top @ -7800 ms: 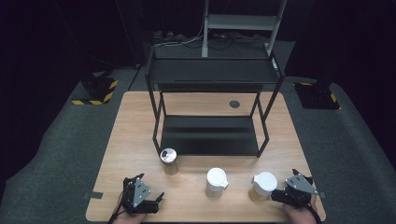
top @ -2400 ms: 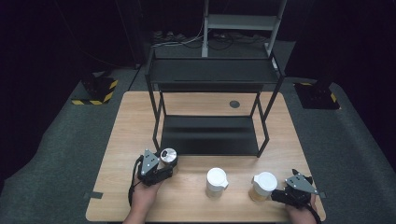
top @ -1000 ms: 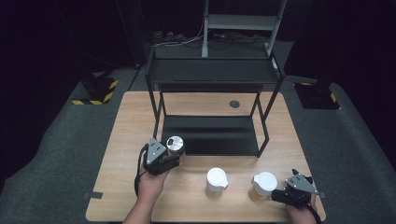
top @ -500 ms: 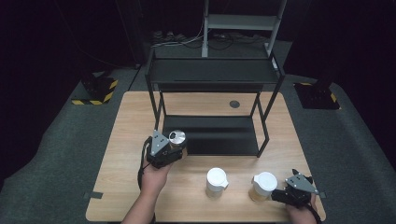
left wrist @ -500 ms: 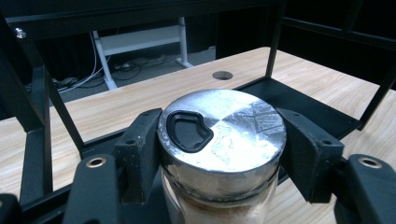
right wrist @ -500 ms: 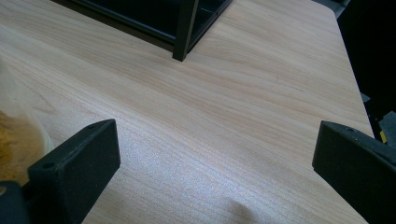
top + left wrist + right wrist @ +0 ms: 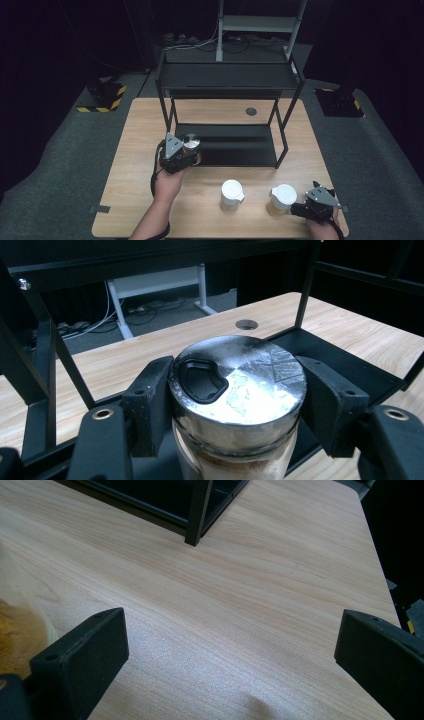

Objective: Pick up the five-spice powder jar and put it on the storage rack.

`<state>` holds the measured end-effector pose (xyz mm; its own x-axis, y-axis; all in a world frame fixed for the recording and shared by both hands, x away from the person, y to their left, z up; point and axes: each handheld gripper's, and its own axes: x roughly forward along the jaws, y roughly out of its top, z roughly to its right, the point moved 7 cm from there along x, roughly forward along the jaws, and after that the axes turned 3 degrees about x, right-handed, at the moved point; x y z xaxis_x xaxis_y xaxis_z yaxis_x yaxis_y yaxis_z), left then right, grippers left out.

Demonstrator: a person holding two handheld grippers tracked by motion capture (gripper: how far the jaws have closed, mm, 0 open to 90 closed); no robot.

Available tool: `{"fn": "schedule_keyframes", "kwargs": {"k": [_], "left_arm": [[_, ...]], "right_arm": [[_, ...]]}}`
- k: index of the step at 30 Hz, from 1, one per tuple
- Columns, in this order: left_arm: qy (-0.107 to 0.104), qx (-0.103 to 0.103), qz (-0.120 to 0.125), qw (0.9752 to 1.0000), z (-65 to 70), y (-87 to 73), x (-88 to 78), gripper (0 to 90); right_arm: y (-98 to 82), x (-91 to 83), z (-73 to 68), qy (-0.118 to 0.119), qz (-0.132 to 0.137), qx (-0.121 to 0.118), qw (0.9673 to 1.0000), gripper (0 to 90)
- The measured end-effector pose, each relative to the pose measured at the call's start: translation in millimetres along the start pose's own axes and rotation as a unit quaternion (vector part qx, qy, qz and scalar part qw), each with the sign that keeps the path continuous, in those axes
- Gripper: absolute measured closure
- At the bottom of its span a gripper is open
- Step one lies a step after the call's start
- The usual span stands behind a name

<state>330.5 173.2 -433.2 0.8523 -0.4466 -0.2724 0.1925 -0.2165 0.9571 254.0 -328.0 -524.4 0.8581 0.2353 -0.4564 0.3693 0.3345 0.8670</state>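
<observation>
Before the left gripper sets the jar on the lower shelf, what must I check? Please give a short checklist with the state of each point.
1. Grip: the left gripper has both jaws pressed on the jar below its lid. Ok.
2. Jar upright: the lid faces up, level. Ok.
3. Landing spot: the lower shelf is bare ahead of the jar. Ok.
4. Headroom under the top shelf: cannot tell.
5. The rack's front-left post stands close to the gripper. Cannot tell if it clears.
6. Right gripper rests open by the right cup, away from the path. Ok.

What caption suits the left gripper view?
Left tool clamps a metal-lidded jar before the black shelf rack.
</observation>
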Motion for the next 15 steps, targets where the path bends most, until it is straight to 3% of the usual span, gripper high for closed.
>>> {"fn": "schedule_keyframes", "kwargs": {"k": [15], "left_arm": [[0.008,0.002,-0.01,0.9999,-0.4,7.5,14.6,35.1]], "right_arm": [[-0.3,-0.2,0.4,0.001,0.001,0.001,1.0,0.2]]}}
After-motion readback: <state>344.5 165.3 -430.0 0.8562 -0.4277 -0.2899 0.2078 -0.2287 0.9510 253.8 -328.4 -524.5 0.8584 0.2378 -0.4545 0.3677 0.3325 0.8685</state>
